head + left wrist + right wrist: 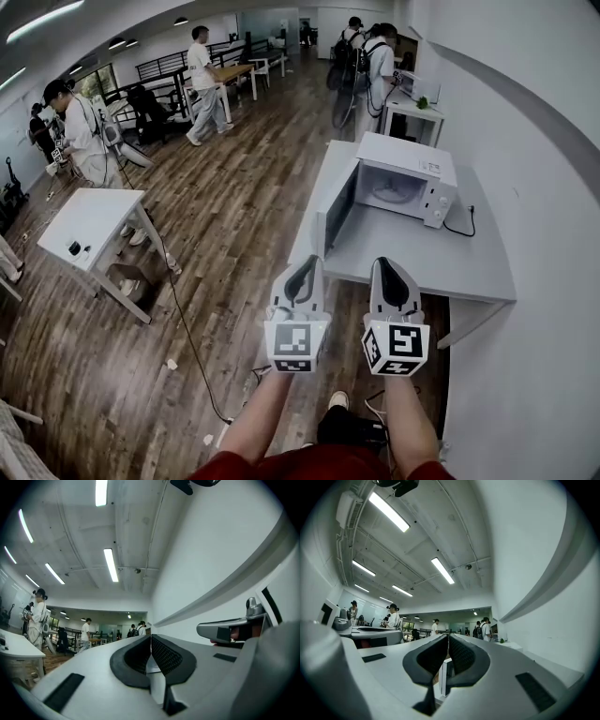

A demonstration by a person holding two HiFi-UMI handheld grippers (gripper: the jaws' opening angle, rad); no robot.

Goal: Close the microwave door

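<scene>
Facing the door [335,212], up-frame of your left gripper [307,267].
Right gripper [387,265] lies farther; both pressed together, empty.

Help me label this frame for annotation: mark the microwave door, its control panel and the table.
microwave door [338,208], head view, the open door's dark window.
control panel [437,201], head view, by its knobs.
table [412,262], head view, bare top near its front edge.

no readable text, sticker [430,167] on microwave [401,183] illegible
</scene>
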